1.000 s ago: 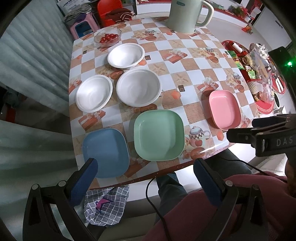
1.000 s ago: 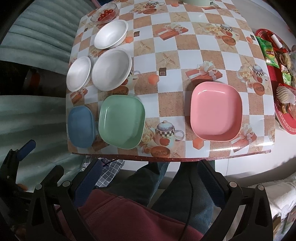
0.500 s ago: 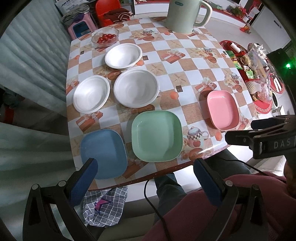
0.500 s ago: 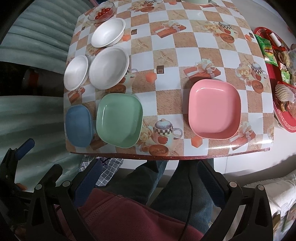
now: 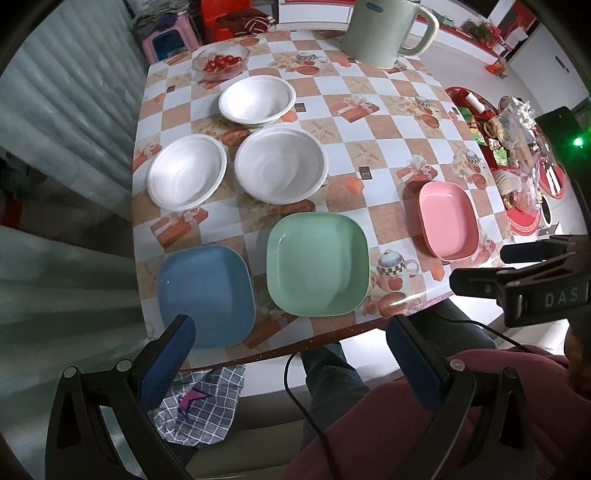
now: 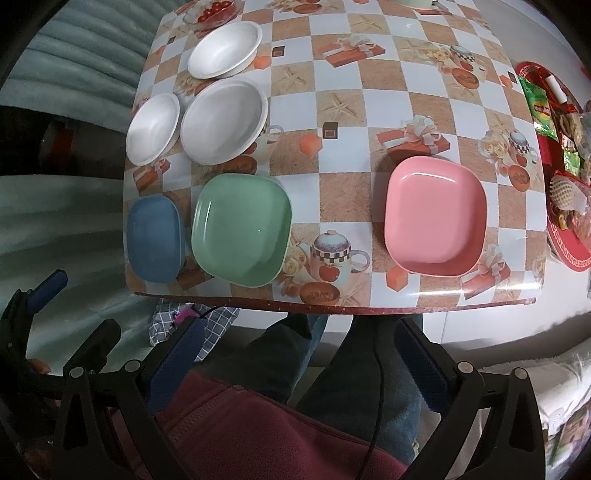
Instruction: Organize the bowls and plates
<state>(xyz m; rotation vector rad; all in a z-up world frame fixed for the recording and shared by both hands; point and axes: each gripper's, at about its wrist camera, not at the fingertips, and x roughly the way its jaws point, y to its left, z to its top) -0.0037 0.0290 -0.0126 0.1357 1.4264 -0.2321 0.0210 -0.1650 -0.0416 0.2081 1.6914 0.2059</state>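
Observation:
Near the table's front edge lie a blue plate [image 5: 205, 295], a green plate [image 5: 317, 264] and, further right, a pink plate [image 5: 448, 225]. Behind them stand three white bowls [image 5: 186, 171], [image 5: 280, 166], [image 5: 257, 99]. My left gripper [image 5: 290, 332] hovers open in front of the table edge, its left fingertip over the blue plate's near rim. My right gripper [image 6: 301, 332] is also open and holds nothing, off the table above the person's lap, facing the green plate [image 6: 240, 229] and pink plate [image 6: 434, 216].
A pale green kettle [image 5: 384, 29] and a glass bowl of tomatoes [image 5: 220, 62] stand at the table's far end. A red tray of snacks [image 5: 517, 147] sits to the right. A checked cloth [image 5: 199, 406] lies below the table edge beside the person's legs [image 6: 295, 354].
Both views have drifted only slightly. The plates and bowls have stayed in place, and both grippers remain open.

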